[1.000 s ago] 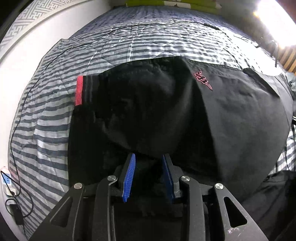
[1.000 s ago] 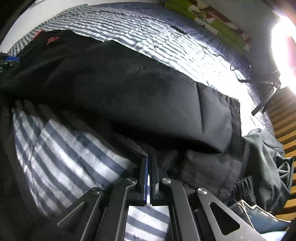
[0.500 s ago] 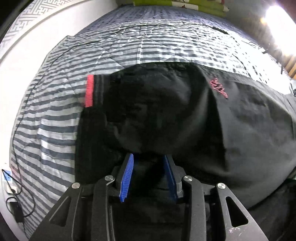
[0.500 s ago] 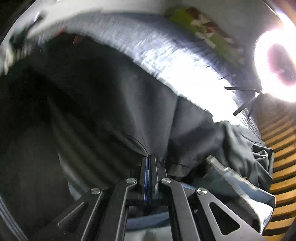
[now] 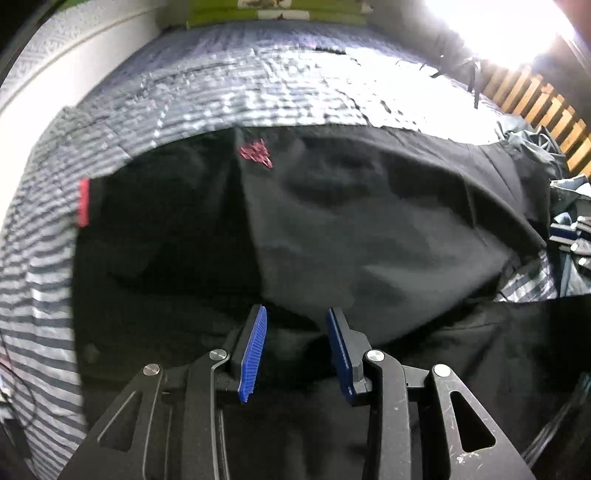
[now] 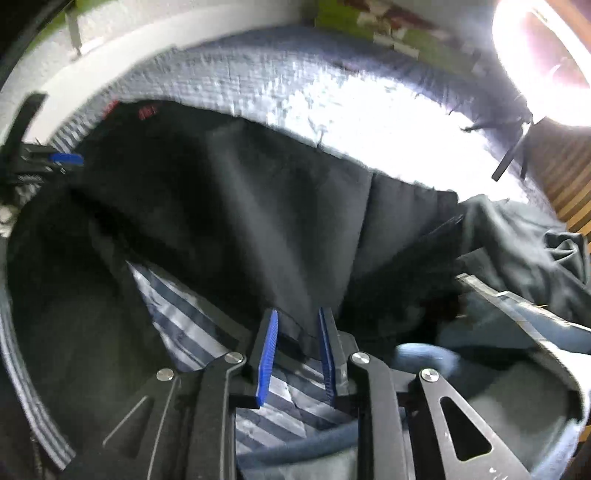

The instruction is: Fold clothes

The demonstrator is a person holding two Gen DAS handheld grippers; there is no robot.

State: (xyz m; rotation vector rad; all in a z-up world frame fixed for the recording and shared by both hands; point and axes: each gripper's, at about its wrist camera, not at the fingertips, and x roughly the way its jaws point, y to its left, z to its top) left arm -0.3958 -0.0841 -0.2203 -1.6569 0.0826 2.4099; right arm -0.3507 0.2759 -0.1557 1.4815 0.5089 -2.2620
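A black garment (image 5: 369, 229) with a small red logo (image 5: 255, 155) and a red tab (image 5: 84, 202) lies spread and partly folded across the striped bed cover (image 5: 258, 96). My left gripper (image 5: 295, 314) hovers over its near fold with the blue pads apart and nothing pressed between them. In the right wrist view the same garment (image 6: 258, 206) runs away to the left. My right gripper (image 6: 298, 312) is at its near hem, jaws opening, with the hem edge loose between the pads. The left gripper (image 6: 55, 158) shows at the far left.
A heap of grey and blue clothes (image 6: 517, 258) lies to the right, beside wooden slats (image 5: 535, 96). A bright lamp (image 6: 543, 55) and a dark stand (image 6: 513, 155) are at the far right. Green bedding (image 5: 277, 11) lies at the bed's far end, a white wall (image 5: 74, 55) to the left.
The right jaws, shut on the garment's hem before, have parted. The left gripper has slid right over the garment, so the logo and red tab sit further left in its view.
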